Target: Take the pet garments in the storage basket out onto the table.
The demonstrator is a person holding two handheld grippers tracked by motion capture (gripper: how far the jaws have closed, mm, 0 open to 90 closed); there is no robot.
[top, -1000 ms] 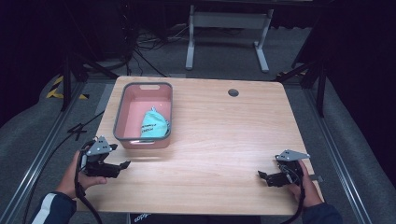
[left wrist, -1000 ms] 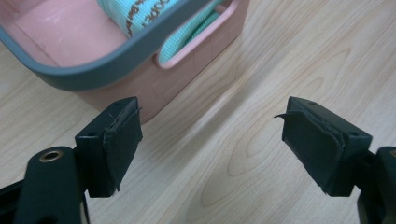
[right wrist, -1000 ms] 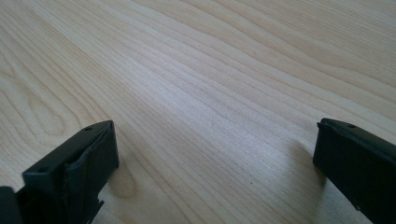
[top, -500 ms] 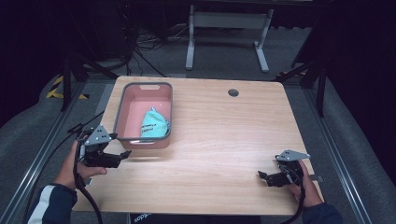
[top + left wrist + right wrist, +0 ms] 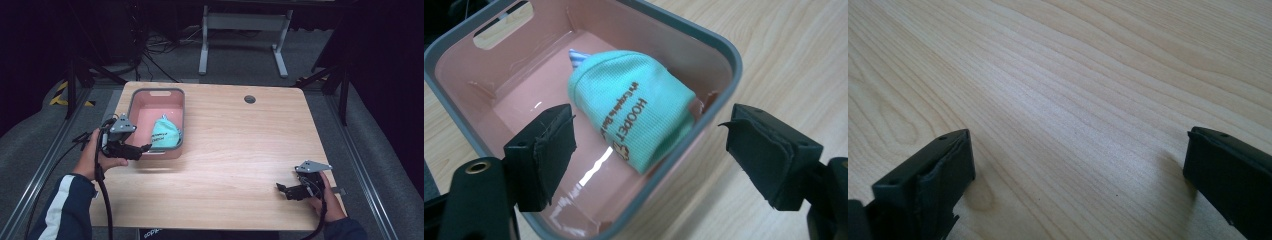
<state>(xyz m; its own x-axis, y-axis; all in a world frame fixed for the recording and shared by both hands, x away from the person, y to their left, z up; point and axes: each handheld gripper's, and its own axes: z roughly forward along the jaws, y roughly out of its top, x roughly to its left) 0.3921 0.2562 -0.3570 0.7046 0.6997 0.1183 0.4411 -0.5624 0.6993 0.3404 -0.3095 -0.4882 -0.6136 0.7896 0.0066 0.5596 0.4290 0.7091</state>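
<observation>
Over the desk's (image 5: 240, 150) left half, a pink bin (image 5: 158, 95) with a grey rim sits against the left edge, toward the far corner, holding a folded mint-green knit piece (image 5: 166, 134) printed with the word HOOPET. The knit lies at the bin's near end, against the wall that faces the middle of the desk. Its long axis runs roughly along the bin's length. In the left gripper view its rounded closed end (image 5: 596, 70) points toward the handle cutout at the bin's far end, and its open cuff (image 5: 659, 150) points toward the near rim.

The left gripper (image 5: 135, 150) hovers at the bin's near left corner, jaws spread wide with nothing between them, one jaw over the bin's floor and the other outside the rim. At the desk's near right corner, the right gripper (image 5: 287, 190) rests low over bare wood, jaws likewise spread and empty.

Risks from here, by judgement: straddling the wall as it does, a jaw coming down could strike or clamp the rim (image 5: 704, 125) and shove or tip the light bin. A shallow pinch on the soft knit may catch a single layer, letting it unfold or slip. The trailing cable (image 5: 102, 200) could also snag on the desk's edge.
</observation>
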